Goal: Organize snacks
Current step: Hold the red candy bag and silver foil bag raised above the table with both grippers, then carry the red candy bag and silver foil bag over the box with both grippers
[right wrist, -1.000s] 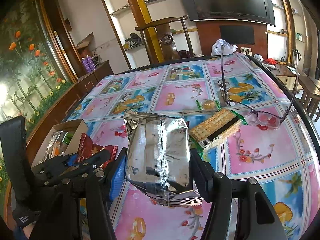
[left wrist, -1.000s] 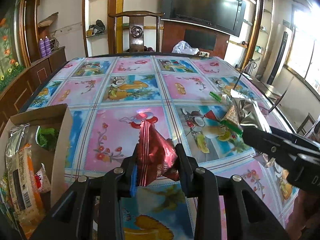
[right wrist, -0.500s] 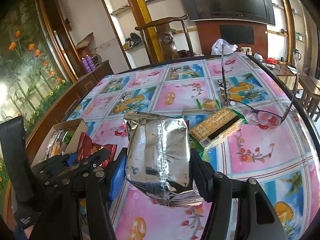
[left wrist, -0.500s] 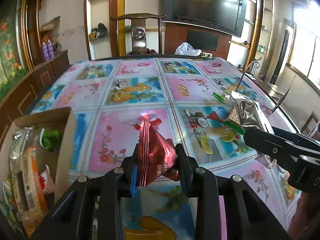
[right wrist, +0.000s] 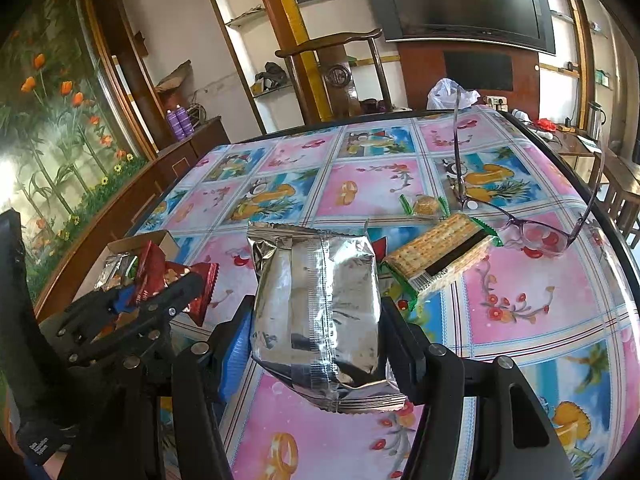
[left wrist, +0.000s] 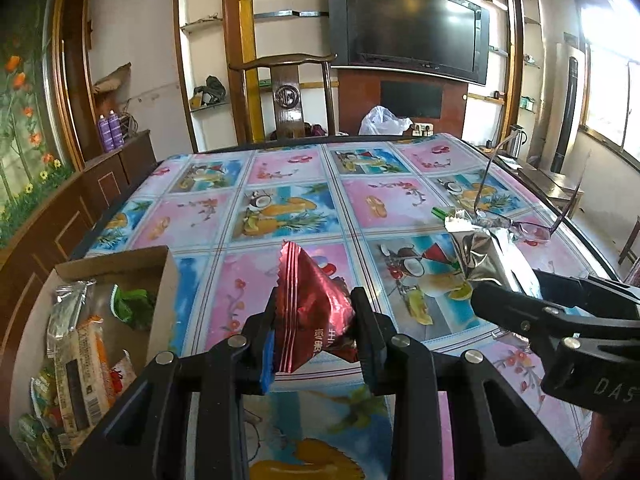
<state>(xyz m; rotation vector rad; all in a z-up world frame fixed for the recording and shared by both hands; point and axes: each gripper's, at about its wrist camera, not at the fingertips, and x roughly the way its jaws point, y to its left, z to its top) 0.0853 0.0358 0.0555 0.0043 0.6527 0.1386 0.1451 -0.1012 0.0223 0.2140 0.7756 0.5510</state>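
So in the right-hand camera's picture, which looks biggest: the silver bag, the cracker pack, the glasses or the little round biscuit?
1. silver bag, though it is nearest the camera
2. cracker pack and glasses, too close to rank
3. round biscuit

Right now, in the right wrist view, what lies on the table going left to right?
Open cardboard box → red foil snack packet clamped in the left gripper → silver foil bag clamped in the right gripper → clear-wrapped cracker pack → purple-framed glasses.
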